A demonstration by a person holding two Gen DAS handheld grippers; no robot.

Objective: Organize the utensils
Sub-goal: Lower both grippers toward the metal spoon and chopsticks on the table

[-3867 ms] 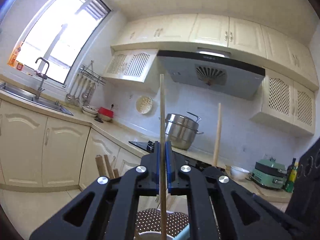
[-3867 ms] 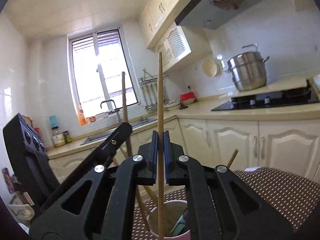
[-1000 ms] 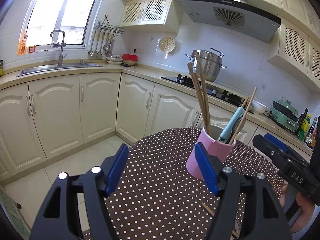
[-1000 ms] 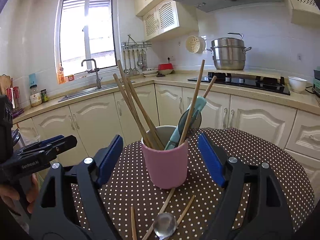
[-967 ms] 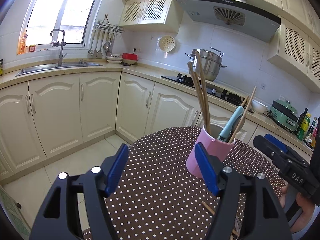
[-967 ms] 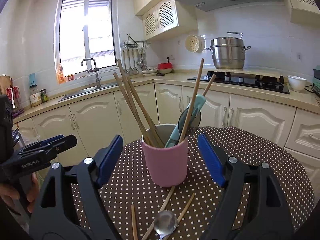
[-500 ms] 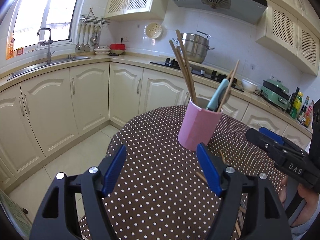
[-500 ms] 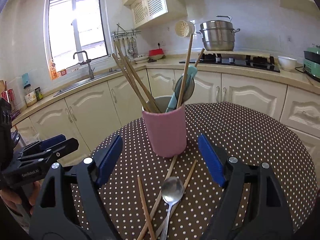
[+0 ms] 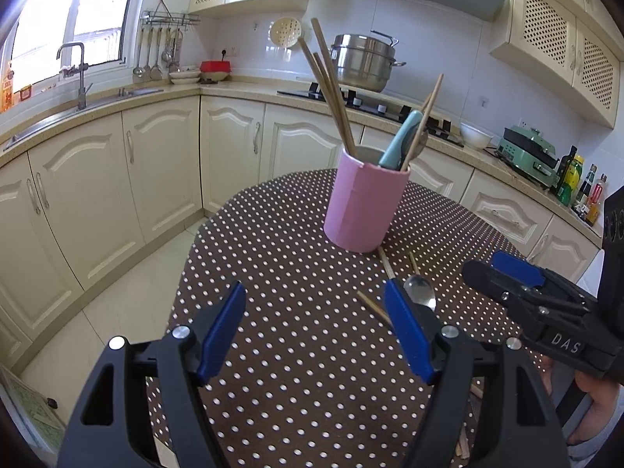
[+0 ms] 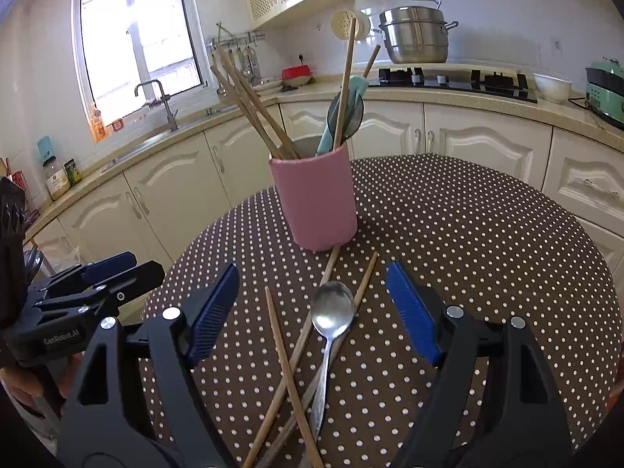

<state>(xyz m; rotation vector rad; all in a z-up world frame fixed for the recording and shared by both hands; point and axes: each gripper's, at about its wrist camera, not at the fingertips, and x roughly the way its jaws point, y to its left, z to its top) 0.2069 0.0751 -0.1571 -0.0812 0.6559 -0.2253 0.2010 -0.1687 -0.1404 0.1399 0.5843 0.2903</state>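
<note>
With both grippers' jaws wide and empty, the spoon (image 10: 332,312) between the right gripper (image 10: 312,312) jaws looks light, stiff, slippery; grip its handle.

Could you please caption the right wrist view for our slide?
Open right claw above a spoon and loose chopsticks before the pink holder.

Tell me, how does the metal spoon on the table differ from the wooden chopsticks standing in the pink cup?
The metal spoon lies flat on the dotted tablecloth; the wooden chopsticks stand tilted in the pink cup. The spoon is shiny silver with a round bowl; the chopsticks are plain brown, thin sticks. The spoon crosses loose chopsticks on the table; the cup's share it with a teal-handled utensil. Neither is held.
</note>
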